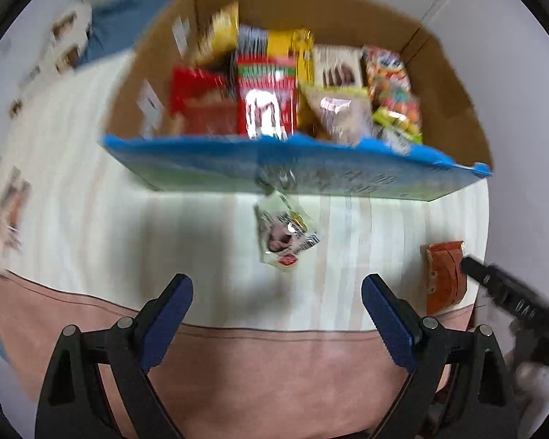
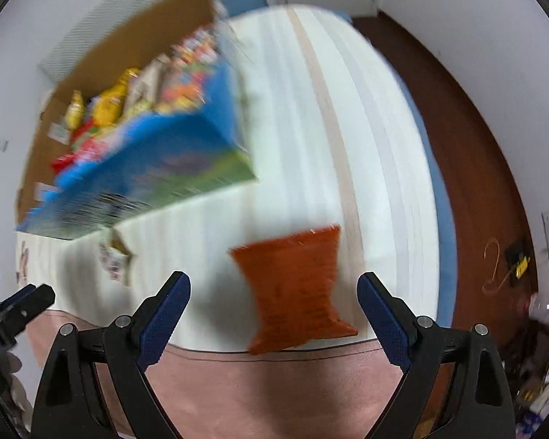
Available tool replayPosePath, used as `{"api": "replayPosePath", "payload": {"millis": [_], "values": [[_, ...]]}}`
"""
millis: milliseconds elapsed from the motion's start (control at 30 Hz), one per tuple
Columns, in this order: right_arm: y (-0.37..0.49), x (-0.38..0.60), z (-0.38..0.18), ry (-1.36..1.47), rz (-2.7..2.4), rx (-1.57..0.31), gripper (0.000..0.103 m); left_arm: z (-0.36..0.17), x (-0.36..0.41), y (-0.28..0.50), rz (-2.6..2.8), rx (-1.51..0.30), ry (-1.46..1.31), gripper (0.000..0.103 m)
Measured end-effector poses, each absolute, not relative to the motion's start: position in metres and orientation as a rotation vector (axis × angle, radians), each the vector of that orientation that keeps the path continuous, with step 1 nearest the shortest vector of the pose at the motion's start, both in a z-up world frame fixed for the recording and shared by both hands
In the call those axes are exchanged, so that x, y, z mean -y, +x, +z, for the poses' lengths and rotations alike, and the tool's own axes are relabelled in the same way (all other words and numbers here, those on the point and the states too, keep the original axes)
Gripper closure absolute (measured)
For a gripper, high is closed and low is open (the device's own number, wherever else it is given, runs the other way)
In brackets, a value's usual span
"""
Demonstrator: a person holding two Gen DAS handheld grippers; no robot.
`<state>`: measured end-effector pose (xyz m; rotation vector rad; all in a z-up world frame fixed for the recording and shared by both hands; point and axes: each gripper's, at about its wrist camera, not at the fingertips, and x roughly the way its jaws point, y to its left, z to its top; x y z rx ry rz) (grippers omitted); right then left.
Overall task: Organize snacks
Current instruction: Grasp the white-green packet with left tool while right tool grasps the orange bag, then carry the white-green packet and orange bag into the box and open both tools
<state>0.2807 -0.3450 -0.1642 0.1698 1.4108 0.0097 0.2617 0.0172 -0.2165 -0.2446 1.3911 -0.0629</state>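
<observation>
1. Orange and crinkly, the snack packet (image 2: 296,292) lies flat on the striped cloth (image 2: 292,109), right at the edge where the pink cloth (image 2: 274,387) starts.
2. Your right gripper (image 2: 273,294) is spread wide and holds nothing. The orange packet sits in front of it, between its two blue fingers (image 2: 164,311), but they do not touch it.
3. In the left view you can see that same orange packet (image 1: 444,274) far to the right, with the tip of your right gripper (image 1: 475,267) just beside it.
4. A small white snack packet (image 1: 285,237) lies on the striped cloth (image 1: 128,219), close to the front wall of the box.
5. Your left gripper (image 1: 276,294) is spread wide too, and it is empty. The white packet is a bit ahead of it.
6. The cardboard box (image 1: 311,168) has a blue front and brown flaps. It is full of snacks standing up: a red bag (image 1: 267,98), a yellow bag (image 1: 292,47) and a bright candy bag (image 1: 391,84).
7. Both views are blurry, so you cannot read the words on the packets.
</observation>
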Motion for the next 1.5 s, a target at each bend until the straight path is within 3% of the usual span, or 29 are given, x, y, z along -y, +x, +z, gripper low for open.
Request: {"api": "replayPosePath", "payload": {"millis": [233, 300, 333, 367, 400, 433, 467, 500, 567, 967, 1100, 1267, 1500], "values": [[0.282, 0.363, -0.203, 0.249, -0.015, -1.463, 0.008, -0.274, 0.000, 0.301, -0.068, -1.487, -0.274, 0.009], [0.283, 0.364, -0.212, 0.261, -0.006, -1.483, 0.008, -0.288, 0.003, 0.308, -0.074, -1.523, -0.267, 0.020], [0.283, 0.364, -0.216, 0.268, -0.002, -1.494, 0.008, -0.295, 0.006, 0.310, -0.072, -1.535, -0.257, 0.036], [0.283, 0.361, -0.220, 0.266, 0.000, -1.511, 0.009, -0.298, 0.008, 0.310, -0.069, -1.535, -0.243, 0.044], [0.282, 0.360, -0.223, 0.270, 0.008, -1.517, 0.013, -0.298, 0.010, 0.309, -0.067, -1.527, -0.228, 0.044], [0.280, 0.359, -0.225, 0.269, 0.012, -1.516, 0.028, -0.297, 0.012, 0.305, -0.072, -1.514, -0.209, 0.044], [0.278, 0.357, -0.226, 0.249, 0.006, -1.516, 0.037, -0.295, 0.014, 0.301, -0.074, -1.506, -0.192, 0.045], [0.275, 0.354, -0.225, 0.225, 0.003, -1.509, 0.037, -0.294, 0.015, 0.294, -0.075, -1.504, -0.175, 0.045], [0.268, 0.350, -0.224, 0.218, 0.015, -1.503, 0.048, -0.294, 0.017, 0.279, -0.080, -1.508, -0.148, 0.045], [0.195, 0.303, -0.220, 0.247, 0.149, -1.554, 0.052, -0.292, 0.001, 0.184, -0.082, -1.560, -0.132, 0.045], [0.191, 0.292, -0.199, 0.275, 0.192, -1.518, 0.052, -0.267, 0.000, 0.177, -0.107, -1.511, -0.164, 0.045], [0.219, 0.277, -0.136, 0.311, 0.278, -1.414, 0.052, -0.195, 0.004, 0.189, -0.191, -1.384, -0.243, 0.045], [0.292, 0.270, -0.041, 0.297, 0.331, -1.215, 0.052, -0.100, -0.027, 0.268, -0.243, -1.199, -0.258, 0.045]]}}
